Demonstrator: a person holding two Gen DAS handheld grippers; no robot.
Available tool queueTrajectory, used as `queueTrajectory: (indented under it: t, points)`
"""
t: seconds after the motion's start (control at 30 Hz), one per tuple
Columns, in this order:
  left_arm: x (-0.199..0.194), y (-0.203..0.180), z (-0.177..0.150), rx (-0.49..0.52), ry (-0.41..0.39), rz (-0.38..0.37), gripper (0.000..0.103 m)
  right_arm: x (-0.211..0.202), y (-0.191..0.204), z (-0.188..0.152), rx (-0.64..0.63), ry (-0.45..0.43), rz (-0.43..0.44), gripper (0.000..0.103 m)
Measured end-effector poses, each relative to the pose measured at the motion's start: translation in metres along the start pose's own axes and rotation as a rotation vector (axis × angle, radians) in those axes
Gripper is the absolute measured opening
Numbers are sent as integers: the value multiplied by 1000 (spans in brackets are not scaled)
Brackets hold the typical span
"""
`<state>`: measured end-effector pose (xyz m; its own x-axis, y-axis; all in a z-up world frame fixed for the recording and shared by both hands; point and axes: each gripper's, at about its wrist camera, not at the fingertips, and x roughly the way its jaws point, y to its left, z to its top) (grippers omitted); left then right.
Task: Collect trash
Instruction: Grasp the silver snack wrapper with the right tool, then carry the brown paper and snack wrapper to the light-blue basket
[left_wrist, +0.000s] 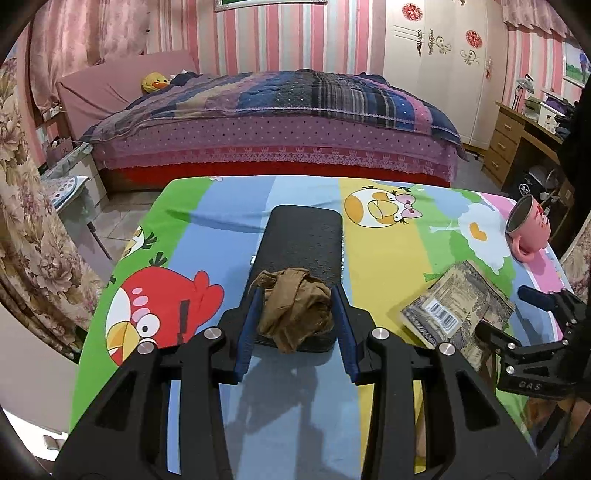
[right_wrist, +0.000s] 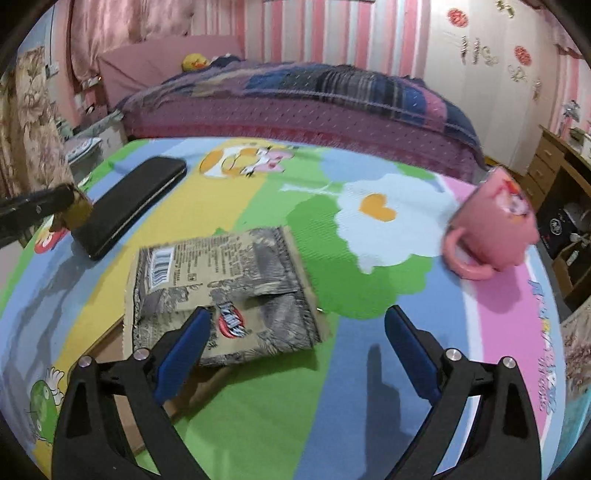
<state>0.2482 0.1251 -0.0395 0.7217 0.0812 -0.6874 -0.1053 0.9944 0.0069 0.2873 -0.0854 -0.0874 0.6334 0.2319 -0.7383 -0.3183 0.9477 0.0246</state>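
Left hand-held gripper (left_wrist: 295, 314) is clenched on a crumpled brown wad (left_wrist: 293, 308), held between its blue pads above a black case (left_wrist: 304, 240) on the cartoon-print counter (left_wrist: 207, 229). Right hand-held gripper (right_wrist: 297, 332) stands released, wide apart, its left finger over a flattened printed packet (right_wrist: 229, 280); the packet lies on the counter.

Each tool has a matte black frame with triangular cut-outs, round silver screw heads at the pivots, and two blue ribbed fingers (left_wrist: 245, 334).
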Motion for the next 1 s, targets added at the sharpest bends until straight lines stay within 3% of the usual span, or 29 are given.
queueTrajectory:
  t: [0.07,0.13,0.27,0.33,0.4,0.6,0.83,1.0]
  points:
    - [-1,5,1,-16,-1,-11,37,4,-1,0,8,5,31,80]
    - [-2,7,1,-30,-3,-20,37,4,0,0,9,-1,57,59]
    - [-4,6,2,-37,-4,-30,37,1,6,-2,-4,-38,43,35]
    - [-4,2,2,-27,-4,-29,37,-2,4,-2,4,-52,44,14]
    - [-6,-2,2,-16,-7,-29,37,-3,0,-2,10,-50,45,5]
    - [-11,-6,6,-8,-24,-28,37,-24,-16,-4,61,-123,39,2]
    - [-19,-16,8,-12,-44,-54,37,-95,-69,-15,146,-265,-38,2]
    - [-26,-37,11,-5,-56,-97,37,-145,-114,-34,191,-317,-108,2]
